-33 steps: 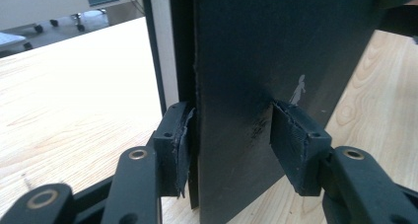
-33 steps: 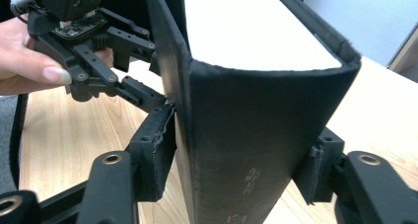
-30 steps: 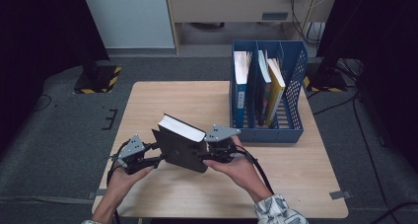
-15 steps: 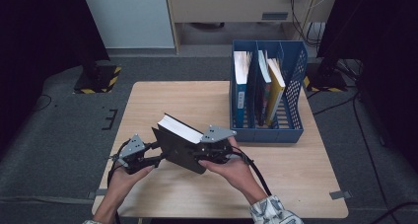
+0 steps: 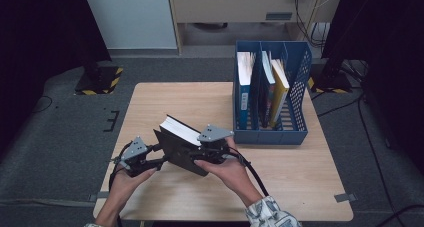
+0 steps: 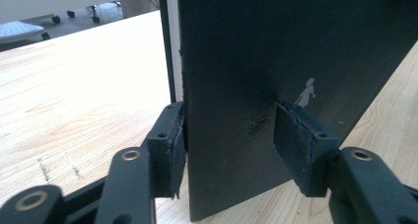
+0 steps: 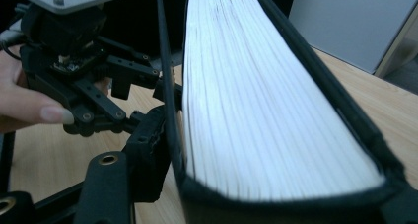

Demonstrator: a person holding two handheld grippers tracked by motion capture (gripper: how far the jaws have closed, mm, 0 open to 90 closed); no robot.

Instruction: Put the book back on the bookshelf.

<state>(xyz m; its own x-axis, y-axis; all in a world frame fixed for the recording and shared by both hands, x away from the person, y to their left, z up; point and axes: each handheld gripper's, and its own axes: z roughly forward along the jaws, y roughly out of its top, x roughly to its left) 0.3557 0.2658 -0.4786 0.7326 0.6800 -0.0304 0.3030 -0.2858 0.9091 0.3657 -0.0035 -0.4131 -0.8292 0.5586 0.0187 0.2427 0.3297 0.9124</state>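
Black book stands tilted on the table, lower centre of the high view, page edge up, between both grippers. Left gripper at lower left grips its lower corner: in the left gripper view the pads press both covers (jaws have just been opening a little, book between them). Right gripper holds the book's right end; its jaws have just been opening too, left pad against the cover, far pad hidden, so grip cannot be told for certain. Blue rack with books, upper right, well apart.
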